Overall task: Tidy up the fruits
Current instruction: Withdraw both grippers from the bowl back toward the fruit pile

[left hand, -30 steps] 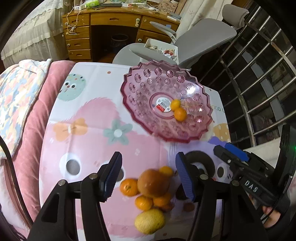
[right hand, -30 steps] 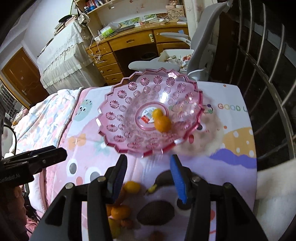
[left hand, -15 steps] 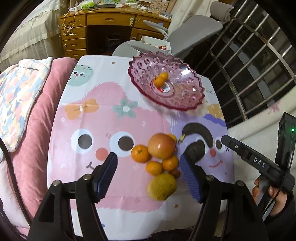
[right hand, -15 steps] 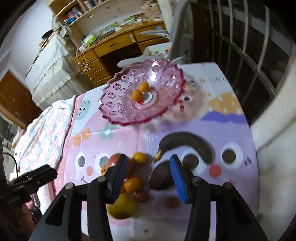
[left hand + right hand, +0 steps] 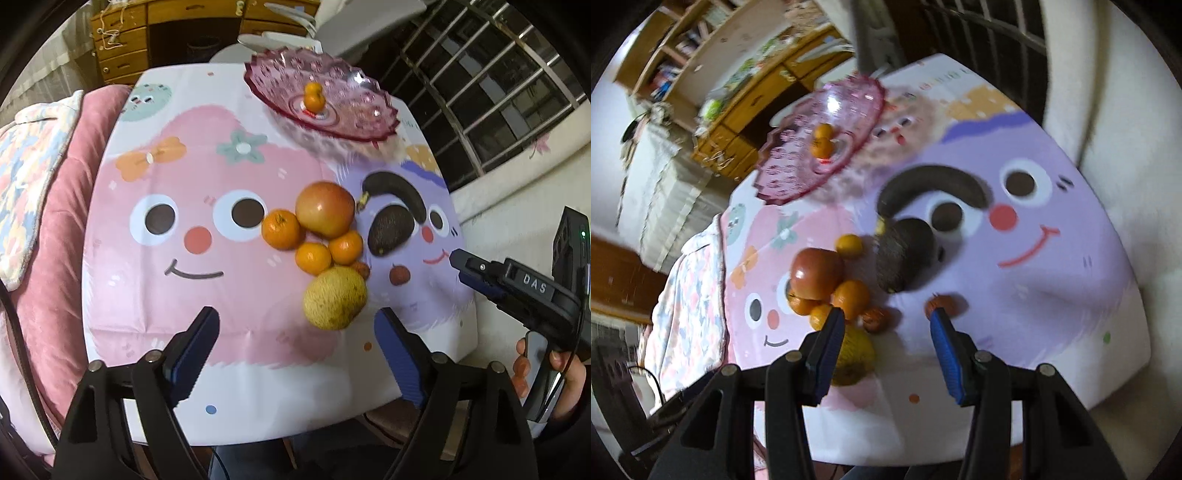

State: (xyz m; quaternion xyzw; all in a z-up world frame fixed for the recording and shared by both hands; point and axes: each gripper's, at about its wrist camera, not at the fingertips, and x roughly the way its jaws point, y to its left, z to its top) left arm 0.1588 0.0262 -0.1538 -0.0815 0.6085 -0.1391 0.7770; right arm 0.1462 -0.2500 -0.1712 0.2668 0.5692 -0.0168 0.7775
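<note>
A pause between pickups is judged: both the left gripper [image 5: 293, 334] and right gripper [image 5: 888, 326] are held empty, fingers apart. 2 oranges [image 5: 314, 96] lie in the pink bowl [image 5: 364, 122] at the far right; the remaining fruit pile [image 5: 325, 243] (apple, pear, avocado) is clustered near. A descent over 1 fruit is called for. A cartoon tablecloth [image 5: 192, 280] is spread; a wooden desk [image 5: 162, 33] stands beyond.

A pink bowl [image 5: 325, 99] holding two small oranges [image 5: 314, 96] sits at the table's far edge. Nearer than the bowl, an apple [image 5: 325, 208], oranges, a yellow pear [image 5: 335, 298] and an avocado [image 5: 390, 229] cluster together.
</note>
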